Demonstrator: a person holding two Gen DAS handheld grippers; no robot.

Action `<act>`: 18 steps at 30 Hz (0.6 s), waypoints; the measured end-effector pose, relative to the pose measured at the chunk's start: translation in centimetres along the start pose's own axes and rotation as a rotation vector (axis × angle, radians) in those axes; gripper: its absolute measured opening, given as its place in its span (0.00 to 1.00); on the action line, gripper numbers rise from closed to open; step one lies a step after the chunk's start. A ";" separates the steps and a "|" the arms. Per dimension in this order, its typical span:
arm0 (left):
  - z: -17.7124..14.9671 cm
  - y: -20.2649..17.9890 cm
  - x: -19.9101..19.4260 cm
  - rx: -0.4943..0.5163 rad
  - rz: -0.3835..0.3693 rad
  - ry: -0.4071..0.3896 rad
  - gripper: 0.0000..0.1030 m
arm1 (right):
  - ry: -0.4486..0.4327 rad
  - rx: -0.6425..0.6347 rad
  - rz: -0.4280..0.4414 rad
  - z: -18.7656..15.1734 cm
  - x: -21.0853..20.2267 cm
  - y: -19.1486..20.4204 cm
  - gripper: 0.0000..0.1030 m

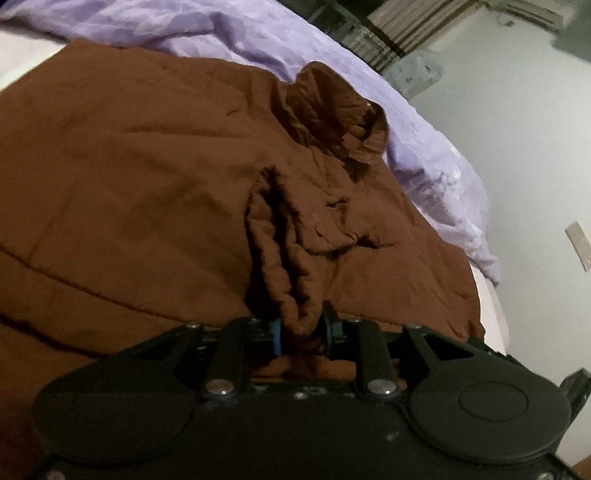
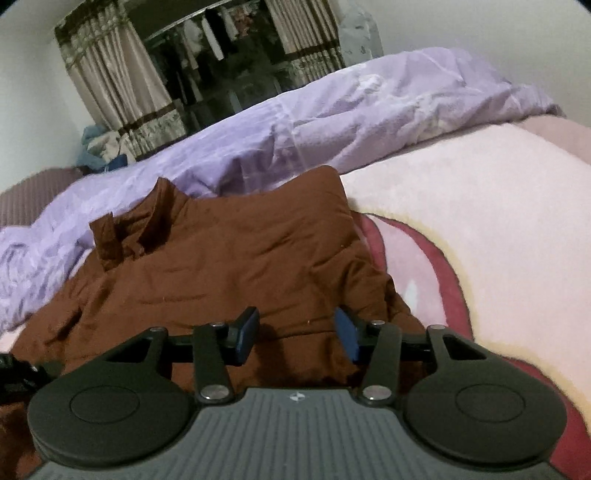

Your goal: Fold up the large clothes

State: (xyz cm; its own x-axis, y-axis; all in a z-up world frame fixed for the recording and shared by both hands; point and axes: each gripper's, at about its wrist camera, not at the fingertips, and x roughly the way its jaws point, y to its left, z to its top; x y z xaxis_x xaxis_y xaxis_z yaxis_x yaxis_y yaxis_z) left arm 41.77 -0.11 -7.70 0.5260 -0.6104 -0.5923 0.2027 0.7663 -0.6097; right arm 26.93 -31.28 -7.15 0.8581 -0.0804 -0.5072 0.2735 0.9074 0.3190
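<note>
The coat [image 1: 147, 177] is brown and lies spread on the bed, next to a purple quilt [image 1: 229, 33]. The left gripper [image 1: 301, 328] pinches a bunched fold of the coat between its pads. The right gripper [image 2: 297, 334] hangs over the coat with its jaws apart, holding nothing. A pink blanket [image 2: 480, 206] lies beside the coat.

No words, numbers or brand names can be read anywhere; nothing in either view carries legible writing.
</note>
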 end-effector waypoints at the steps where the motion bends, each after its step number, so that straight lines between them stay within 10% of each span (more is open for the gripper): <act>1: 0.1 -0.1 -0.5 0.012 0.008 0.001 0.32 | 0.003 -0.002 -0.008 0.2 -0.2 0.2 0.52; 4: 0.5 -1.1 -3.0 0.076 0.071 -0.038 0.55 | -0.050 0.018 -0.012 1.1 -1.8 0.6 0.51; 10: 1.2 -6.0 -5.3 0.320 0.216 -0.184 0.60 | -0.144 -0.111 -0.089 3.5 -2.7 3.2 0.51; 18: -0.3 -7.6 1.2 0.439 0.257 -0.124 0.56 | -0.007 -0.119 -0.126 2.9 1.6 3.7 0.38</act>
State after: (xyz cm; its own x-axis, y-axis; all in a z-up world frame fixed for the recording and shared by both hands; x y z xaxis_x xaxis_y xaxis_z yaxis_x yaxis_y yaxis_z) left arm 40.59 -6.68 -3.95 0.6928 -0.3834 -0.6108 0.3675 0.9164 -0.1584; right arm 30.56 -29.25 -4.43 0.8235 -0.1987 -0.5313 0.3256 0.9325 0.1560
